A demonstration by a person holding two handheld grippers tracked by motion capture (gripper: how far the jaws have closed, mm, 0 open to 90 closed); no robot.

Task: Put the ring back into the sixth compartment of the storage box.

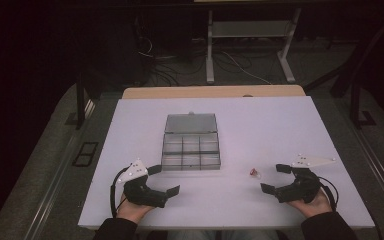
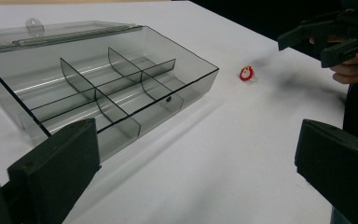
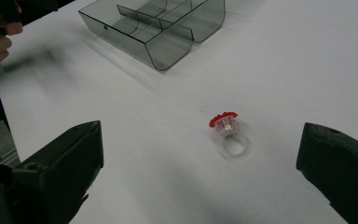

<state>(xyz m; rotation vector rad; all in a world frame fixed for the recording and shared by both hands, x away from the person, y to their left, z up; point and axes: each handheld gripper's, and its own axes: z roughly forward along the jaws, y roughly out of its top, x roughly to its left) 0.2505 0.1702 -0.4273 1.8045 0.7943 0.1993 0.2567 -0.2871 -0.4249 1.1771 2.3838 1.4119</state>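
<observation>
A clear smoky plastic organiser box (image 1: pixel 190 152) with several compartments lies in the middle of the white table top (image 1: pixel 280 125), its lid (image 1: pixel 190 123) folded back flat. A small clear ring with a red top (image 1: pixel 254 173) lies on the table to the right of the box. My left gripper (image 1: pixel 164 180) rests near the box's front left corner, jaws wide apart and empty. My right gripper (image 1: pixel 274 178) sits just right of the ring, open too. The right gripper view has the ring (image 3: pixel 227 130) ahead, between the spread jaws. The left gripper view takes in the box (image 2: pixel 98 88) and the ring (image 2: pixel 246 73).
The white top lies on a wooden table whose far edge (image 1: pixel 212 92) shows behind it. Beyond stand the white legs of a desk (image 1: pixel 210 50) with cables on the floor. A dark frame post (image 1: pixel 81 100) rises at the left.
</observation>
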